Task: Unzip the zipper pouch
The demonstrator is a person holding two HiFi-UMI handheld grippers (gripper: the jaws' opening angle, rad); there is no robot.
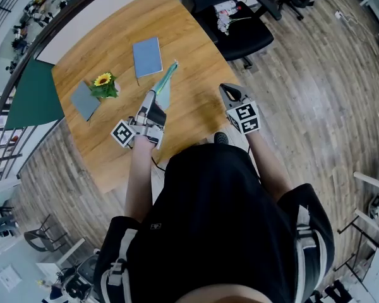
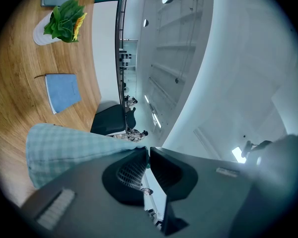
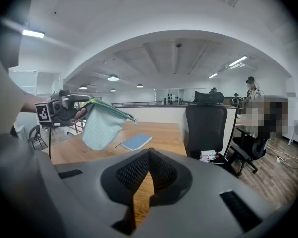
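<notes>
Zipper pouch (image 3: 102,126), pale checked cloth with a green zip edge, hangs in the air from the left gripper (image 2: 148,151). Its fingers pinch the pouch's upper end, though the finger bodies mask the pinched spot in the left gripper view and only cloth spilling to one side shows. The right gripper (image 3: 149,153) has its fingers pressed together on nothing. The zip's pull is too small to find, and whether the zip is open cannot be told. In the head view the person's torso hides the tabletop's (image 1: 196,100) near edge. The left gripper tilts slightly upward above the wood, while the right one tips down, well apart from the pouch. A blue notebook (image 1: 147,57) lies beyond.
</notes>
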